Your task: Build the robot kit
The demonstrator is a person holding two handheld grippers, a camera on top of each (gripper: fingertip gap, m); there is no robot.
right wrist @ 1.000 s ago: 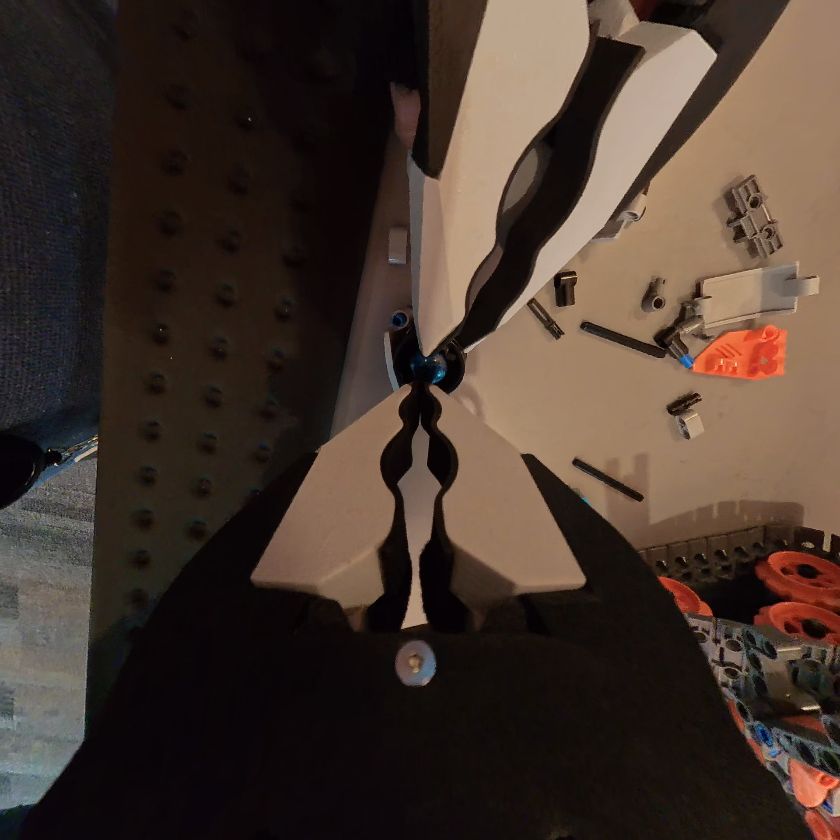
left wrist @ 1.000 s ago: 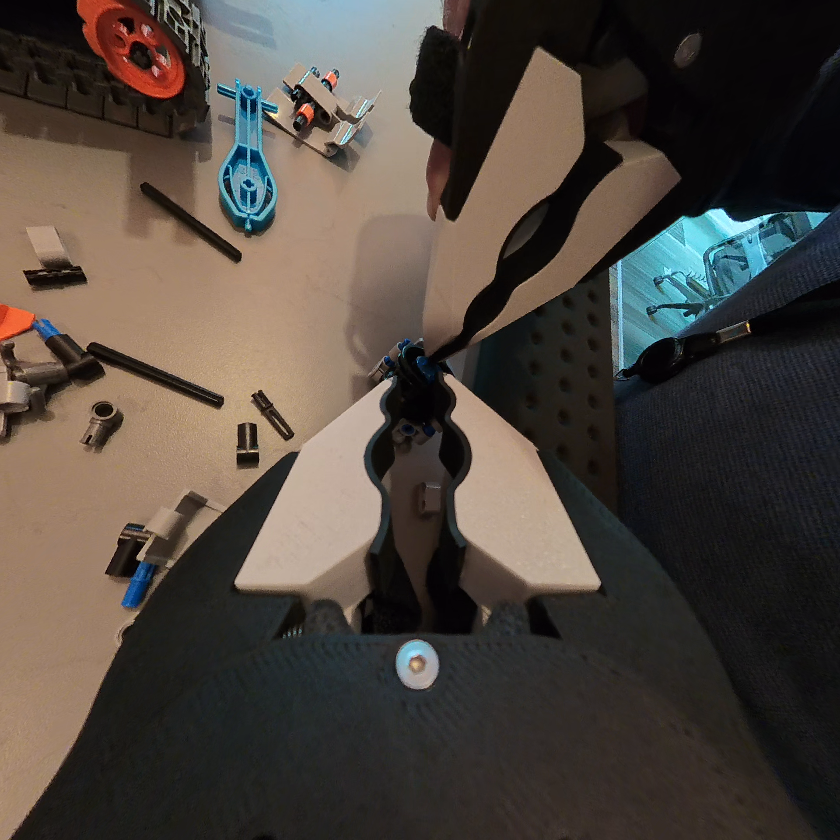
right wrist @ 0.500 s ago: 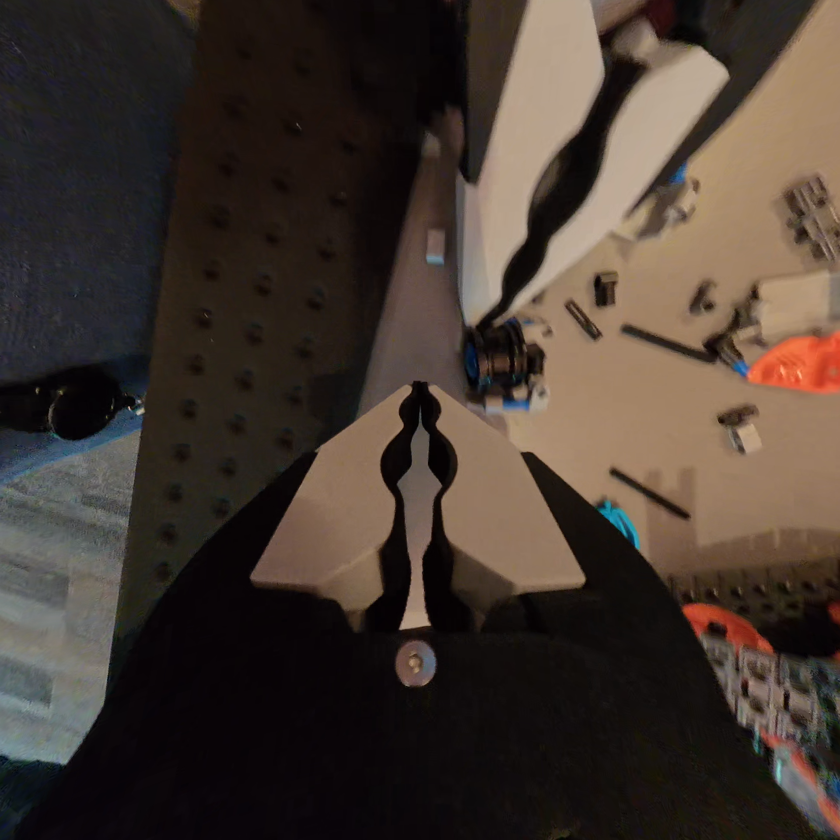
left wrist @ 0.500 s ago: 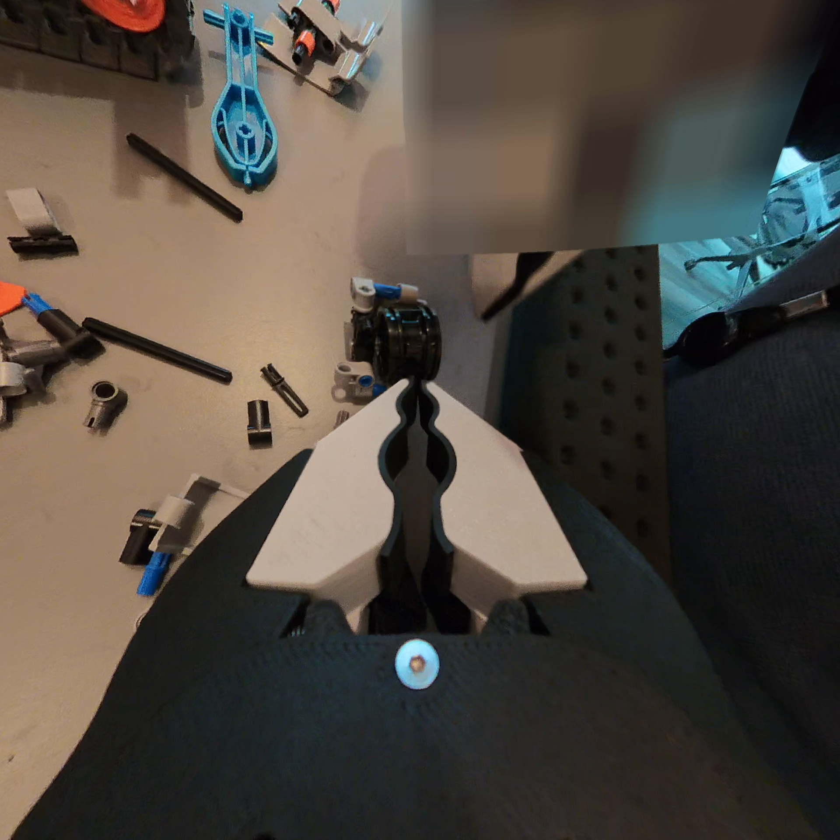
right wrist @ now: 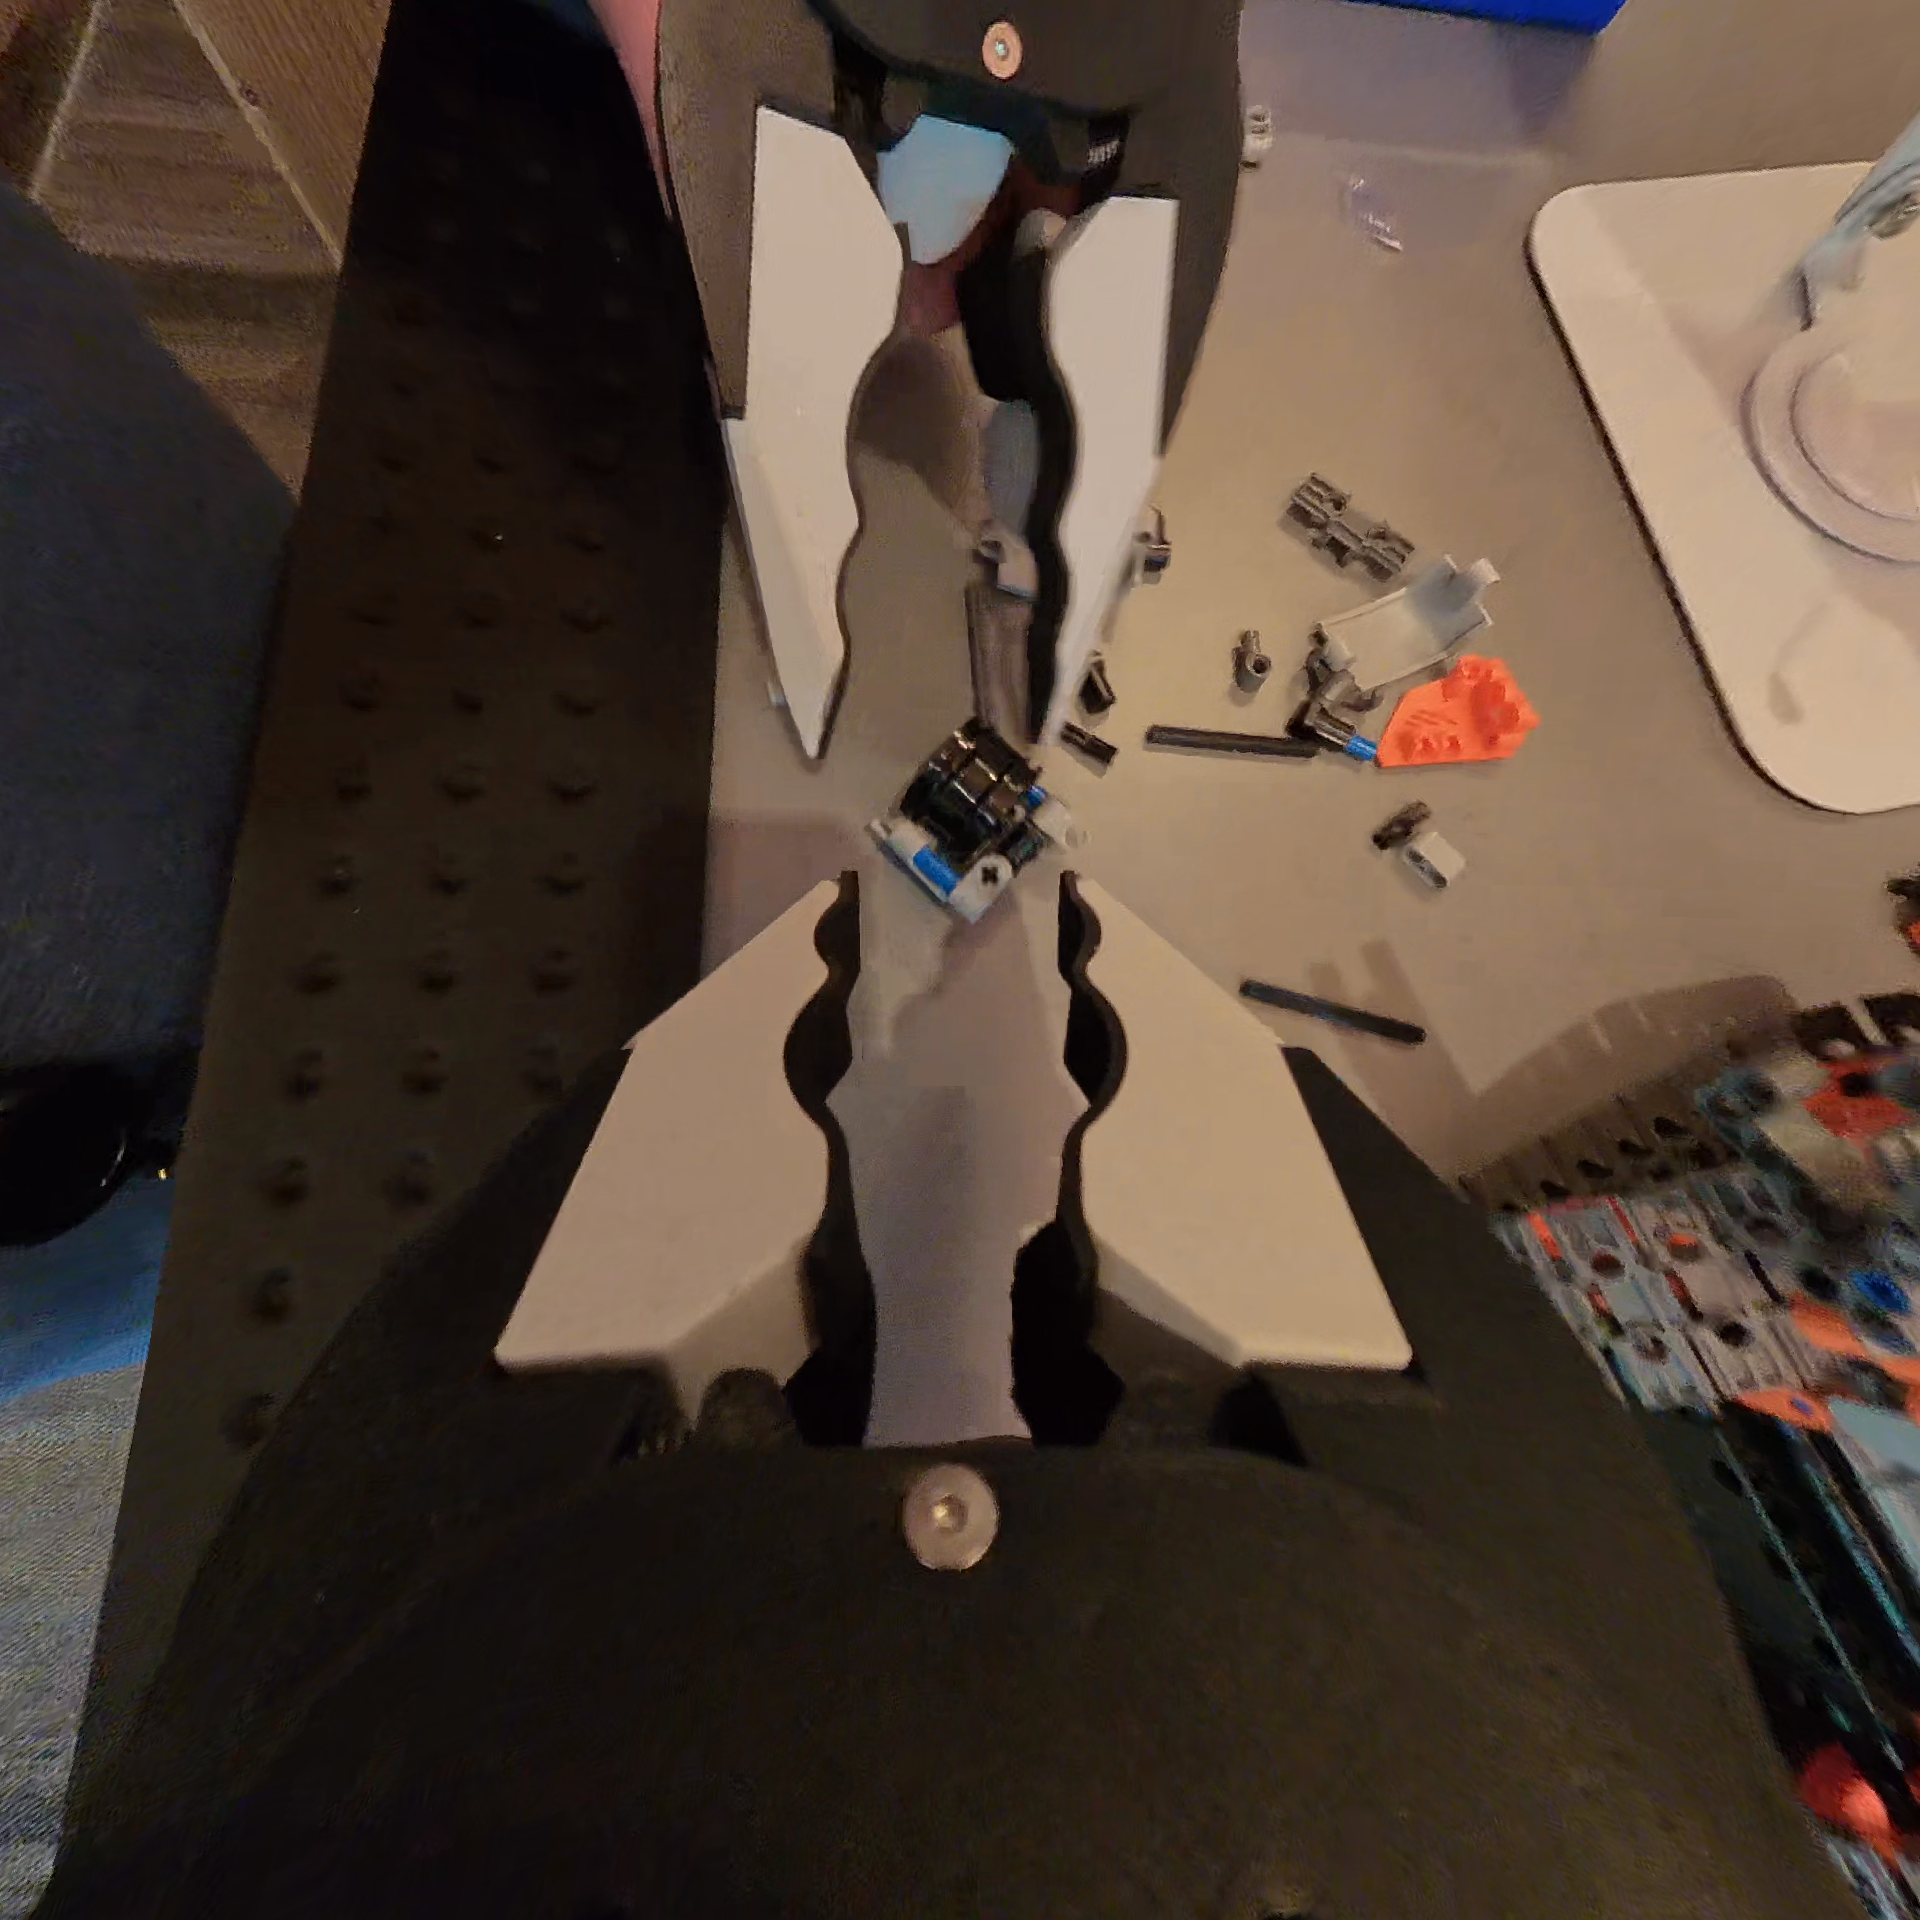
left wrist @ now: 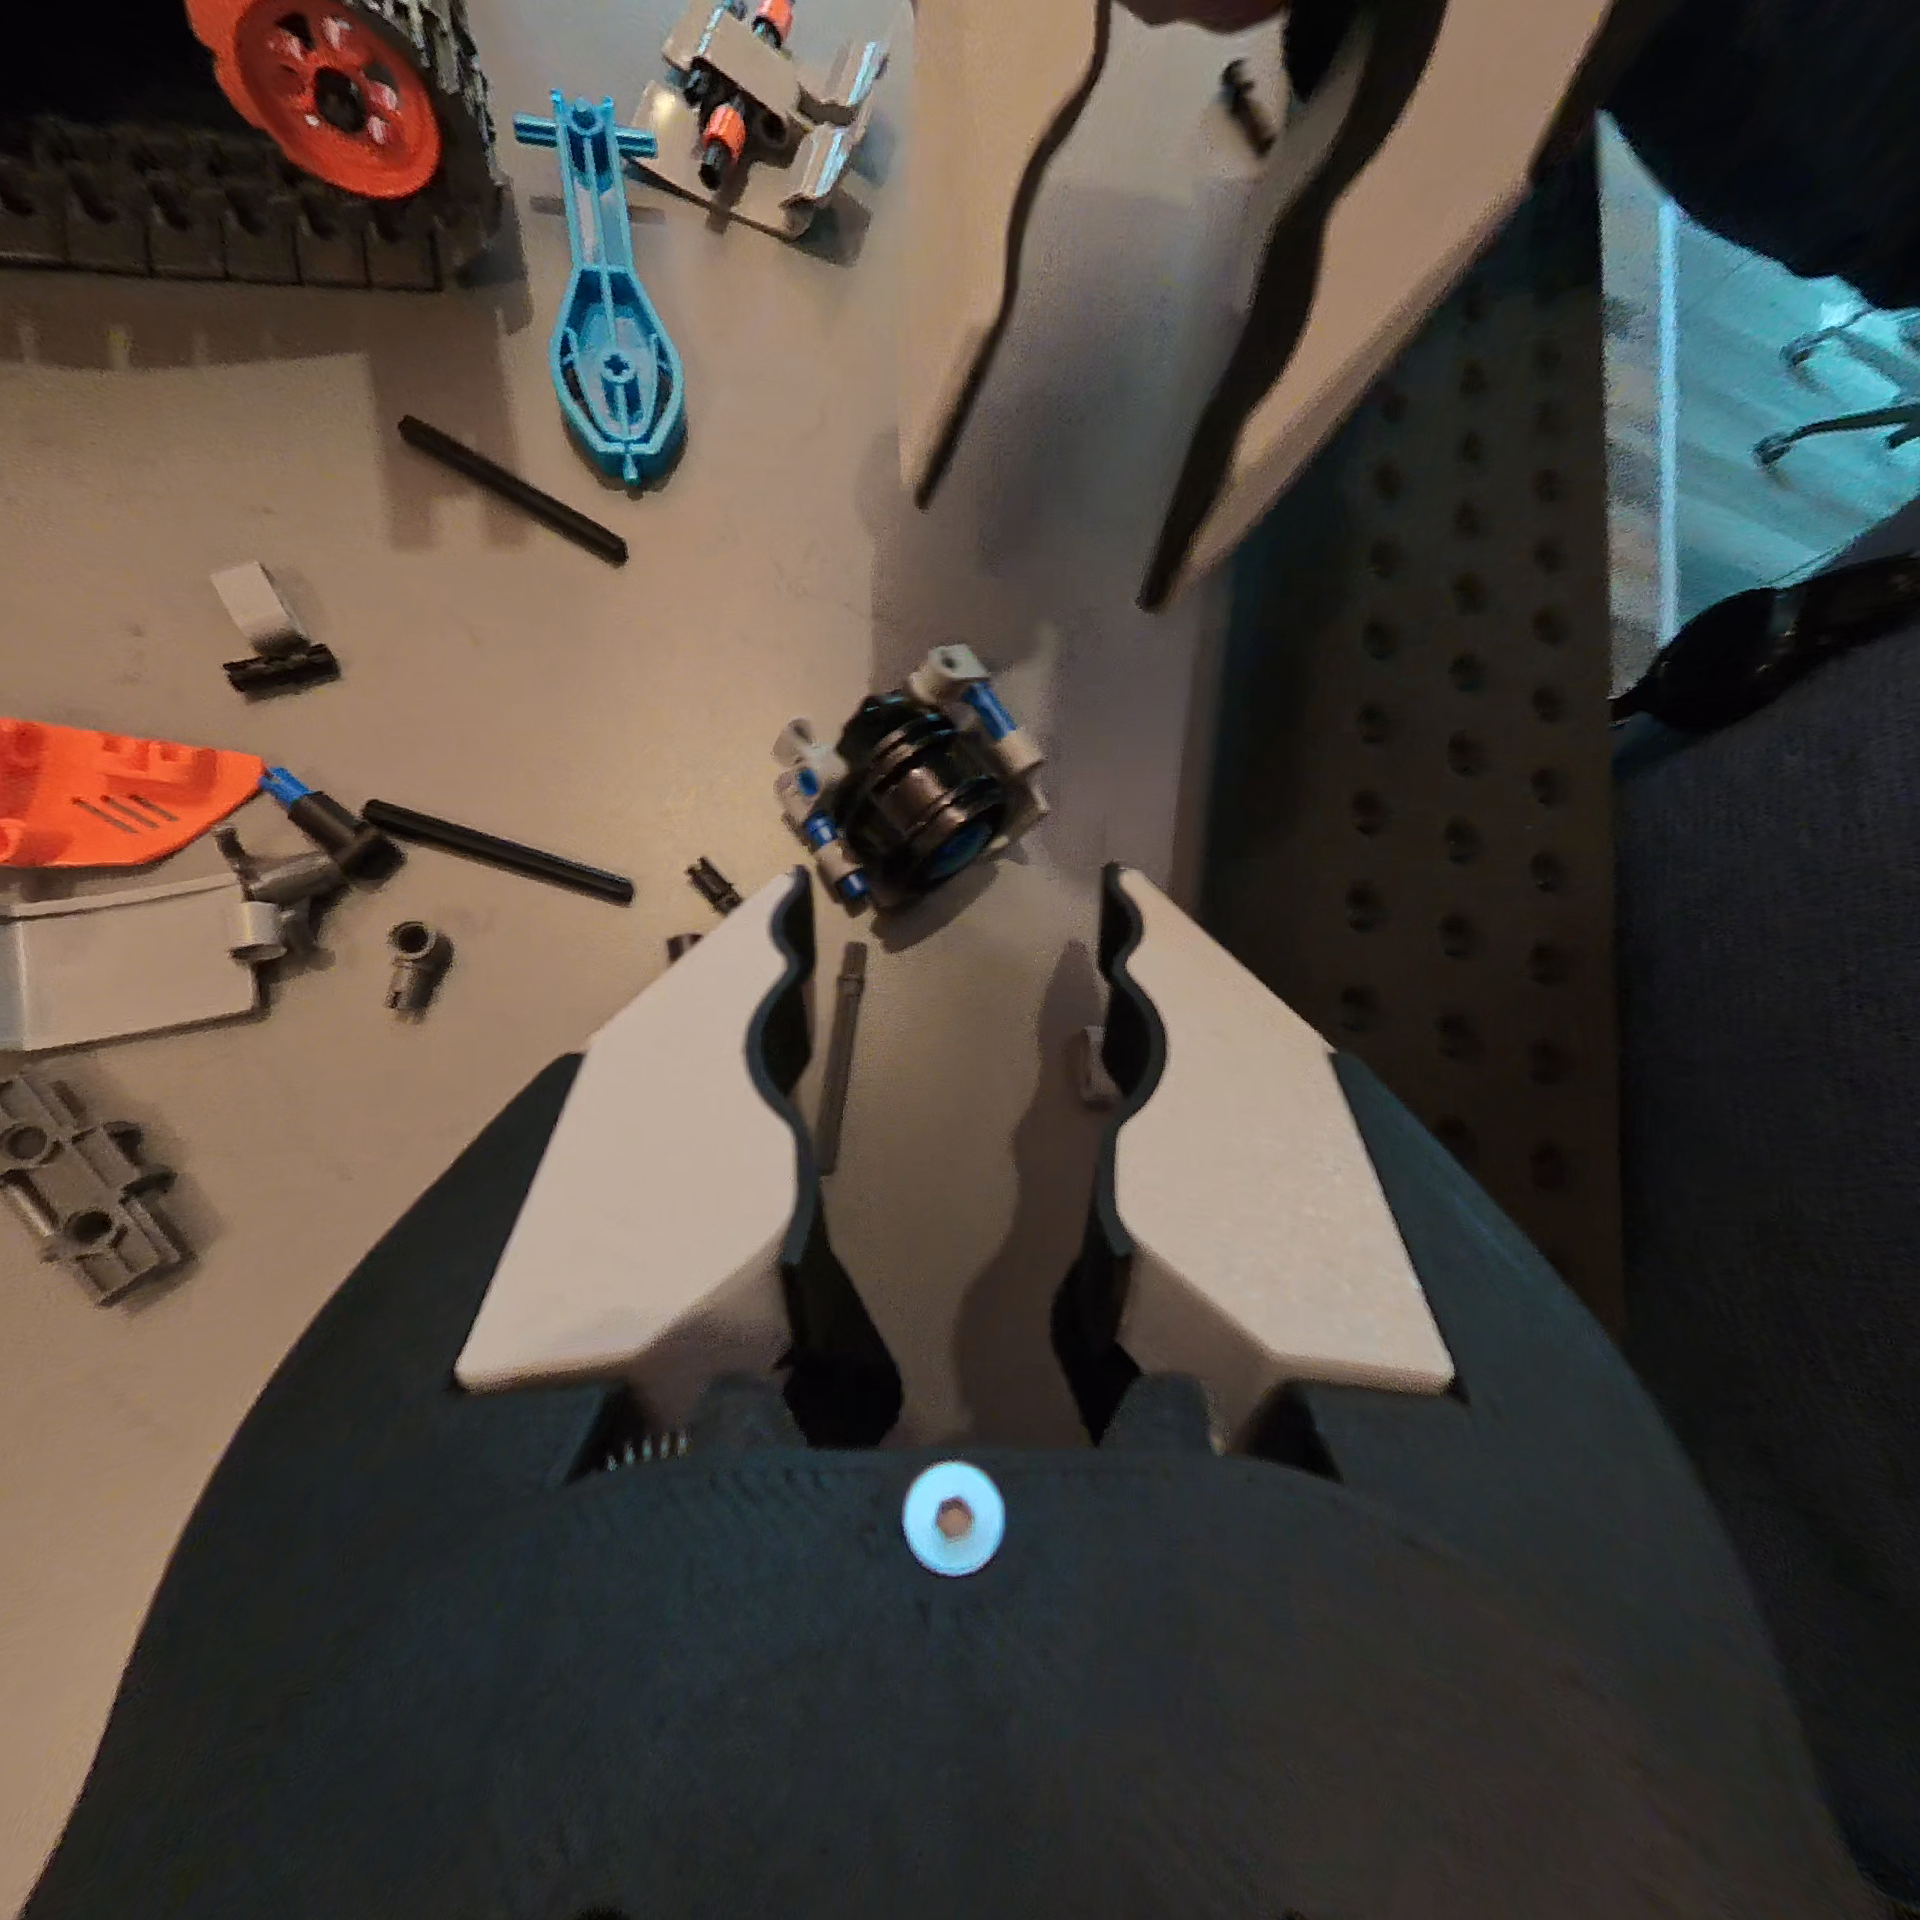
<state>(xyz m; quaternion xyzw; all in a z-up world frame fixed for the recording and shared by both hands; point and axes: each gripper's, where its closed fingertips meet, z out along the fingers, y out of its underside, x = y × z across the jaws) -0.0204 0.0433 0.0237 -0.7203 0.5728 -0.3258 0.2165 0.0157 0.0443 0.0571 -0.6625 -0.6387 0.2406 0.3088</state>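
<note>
1. While no container shows in either view, we see loose building-toy parts lying on the surface (left wrist: 644, 665).
2. Just ahead of our left gripper (left wrist: 954, 899) fingers lies the small black wheel assembly (left wrist: 920, 795), untouched; those fingers stand wide apart, empty.
3. Our right gripper (right wrist: 954, 891) fingers are likewise spread and empty, the assembly just beyond their tips.
4. Half a second ago both were closed, the left pinching the assembly.

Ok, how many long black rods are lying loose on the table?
2: the upper rod beside the blue piece, the lower rod next to the orange panel. More may be hidden under the left tool.
</note>
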